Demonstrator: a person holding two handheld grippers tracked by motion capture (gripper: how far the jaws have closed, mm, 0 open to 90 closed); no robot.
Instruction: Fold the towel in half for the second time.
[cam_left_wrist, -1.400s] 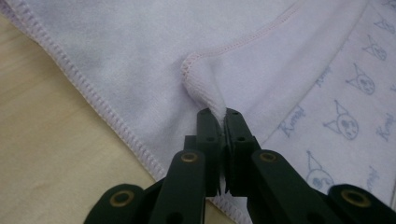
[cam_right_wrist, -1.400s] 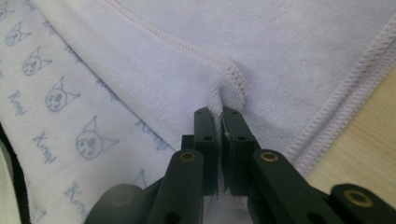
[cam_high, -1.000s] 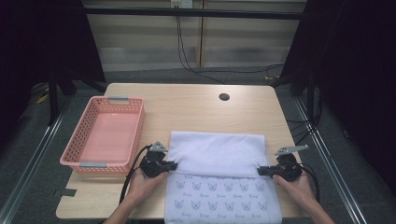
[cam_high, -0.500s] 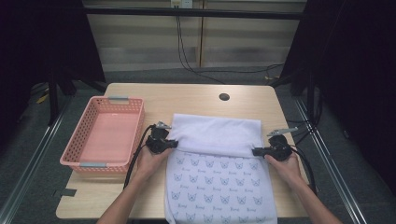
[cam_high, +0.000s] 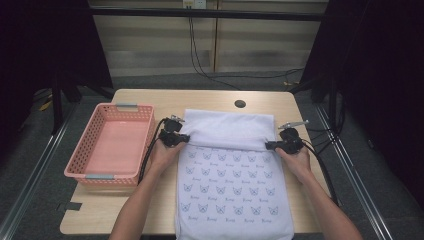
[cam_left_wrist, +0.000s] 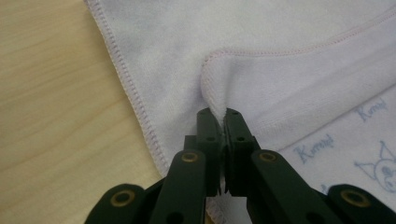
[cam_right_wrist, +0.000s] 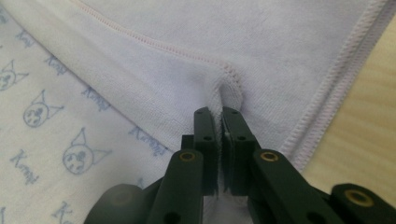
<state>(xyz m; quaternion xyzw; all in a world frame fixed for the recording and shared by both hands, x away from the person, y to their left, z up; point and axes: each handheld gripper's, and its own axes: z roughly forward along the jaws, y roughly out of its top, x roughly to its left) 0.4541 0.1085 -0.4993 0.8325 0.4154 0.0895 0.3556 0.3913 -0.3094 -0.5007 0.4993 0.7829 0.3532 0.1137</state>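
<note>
Left claw (cam_left_wrist: 218, 122) is pressed tight together, and there's a pinch of towel (cam_left_wrist: 289, 70) hem caught right between the tips, a little ridge of cloth bunching up ahead of the jaws. Right claw (cam_right_wrist: 219, 122) is the mirror of it: clamped on the stitched edge, with the fabric puckering into a small fold just in front.

From the high view, the left claw (cam_high: 176, 138) sits on the towel's left side and the right claw (cam_high: 281, 145) on its right side, each holding one end of a turned-over edge. The towel (cam_high: 232, 200) is soft, thin terry, light as anything, and it drapes rather than holds a shape. It won't slip much against the pads, I'd say, but it will sag in the middle if the two claws drift together. The hemmed corners are the place to hold, where the stitching gives the jaws something firm to bite.

The towel lies flat across the middle of the table (cam_high: 210, 97), printed face up on the near part, plain underside showing on the folded band beyond the claws, and its near end hangs over the table's front edge. A pink basket (cam_high: 142, 122) stands just to the left, apart from the cloth.
</note>
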